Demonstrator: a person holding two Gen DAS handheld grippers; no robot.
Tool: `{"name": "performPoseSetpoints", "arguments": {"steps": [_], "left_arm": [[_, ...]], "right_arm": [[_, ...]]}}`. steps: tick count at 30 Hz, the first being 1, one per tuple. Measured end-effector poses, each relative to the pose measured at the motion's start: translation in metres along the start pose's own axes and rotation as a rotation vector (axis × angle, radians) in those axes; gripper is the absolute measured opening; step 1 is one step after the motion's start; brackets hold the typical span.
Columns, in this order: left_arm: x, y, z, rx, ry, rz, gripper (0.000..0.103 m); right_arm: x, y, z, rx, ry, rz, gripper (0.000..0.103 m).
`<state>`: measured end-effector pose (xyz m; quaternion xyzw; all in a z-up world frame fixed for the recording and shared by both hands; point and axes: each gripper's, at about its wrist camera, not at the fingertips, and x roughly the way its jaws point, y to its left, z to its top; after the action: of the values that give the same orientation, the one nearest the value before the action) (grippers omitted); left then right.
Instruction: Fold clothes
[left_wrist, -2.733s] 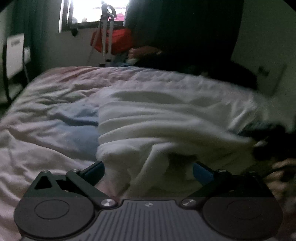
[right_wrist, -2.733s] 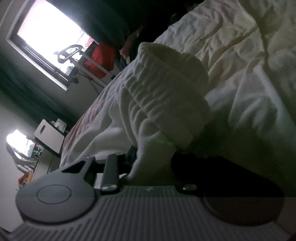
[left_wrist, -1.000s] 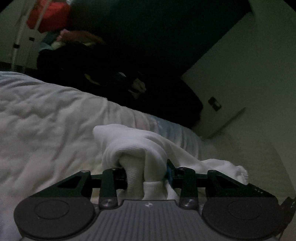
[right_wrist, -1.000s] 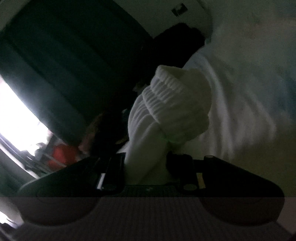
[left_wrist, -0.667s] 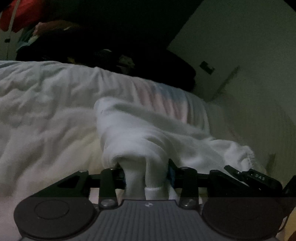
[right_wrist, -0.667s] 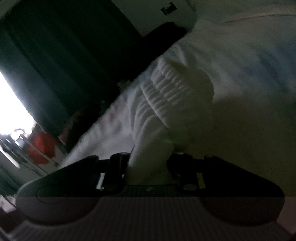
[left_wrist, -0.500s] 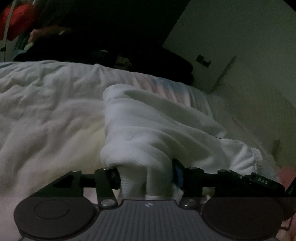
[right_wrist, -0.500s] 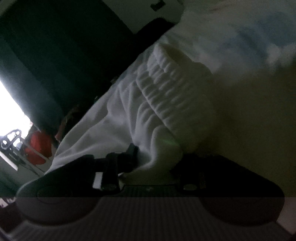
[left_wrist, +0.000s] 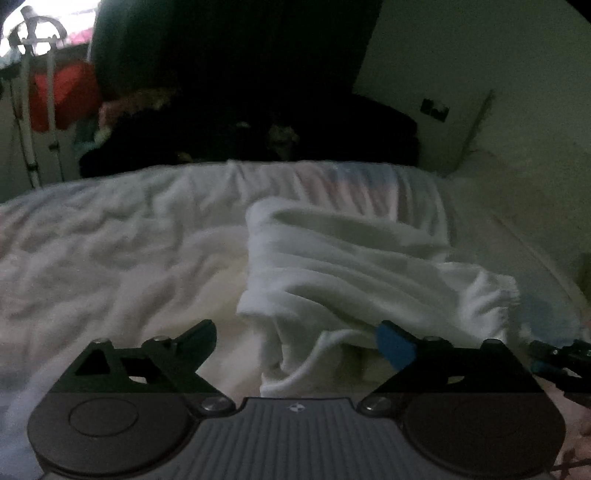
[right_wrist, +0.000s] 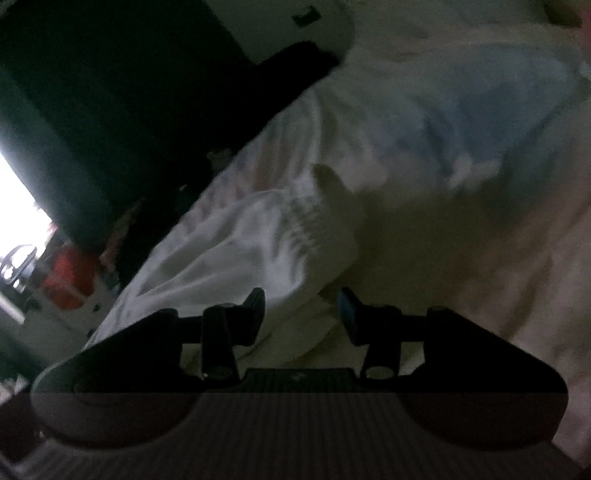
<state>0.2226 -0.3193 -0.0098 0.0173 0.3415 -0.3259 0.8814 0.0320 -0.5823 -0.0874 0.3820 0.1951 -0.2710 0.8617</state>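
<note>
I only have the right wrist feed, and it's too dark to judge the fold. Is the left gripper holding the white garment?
Observer: No. The left gripper is open with its fingers spread wide. The white garment lies on the bed.
Operator: Is any cloth between its fingers?
Observer: Yes, a loose folded edge lies in the gap, but neither finger touches it.
Operator: Where does my gripper show from there?
Observer: The right gripper shows at that view's right edge, just past the garment's gathered cuff.
</note>
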Motion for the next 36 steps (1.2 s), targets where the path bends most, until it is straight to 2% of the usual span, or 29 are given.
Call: {"name": "performPoseSetpoints", "arguments": {"steps": [2,4,6,7,15,20,27,36], "left_arm": [[-0.025,-0.005,0.002,0.007,-0.015,0.024,0.101],[-0.057,-0.012,0.002,0.013,-0.052,0.034,0.103],[-0.092,-0.021,0.002,0.025,-0.091,0.040,0.103],[-0.110,-0.025,0.001,0.030,-0.112,0.046,0.103],[-0.220,-0.054,-0.005,0.072,-0.232,0.054,0.103],[-0.266,-0.062,-0.019,0.098,-0.276,0.075,0.103],[-0.301,-0.066,-0.052,0.118,-0.315,0.105,0.103],[-0.314,-0.067,-0.086,0.137,-0.338,0.137,0.103]], "right_arm": [[-0.028,0.007,0.004,-0.060,-0.024,0.021,0.048],[-0.059,0.017,0.005,-0.121,-0.053,0.042,0.058],[-0.085,0.029,0.007,-0.169,-0.093,0.068,0.092],[-0.100,0.036,0.011,-0.193,-0.111,0.084,0.095],[-0.198,0.087,0.004,-0.377,-0.185,0.157,0.093],[-0.239,0.105,-0.012,-0.452,-0.223,0.183,0.093],[-0.258,0.110,-0.046,-0.510,-0.257,0.180,0.093],[-0.249,0.108,-0.082,-0.536,-0.290,0.147,0.093]]}}
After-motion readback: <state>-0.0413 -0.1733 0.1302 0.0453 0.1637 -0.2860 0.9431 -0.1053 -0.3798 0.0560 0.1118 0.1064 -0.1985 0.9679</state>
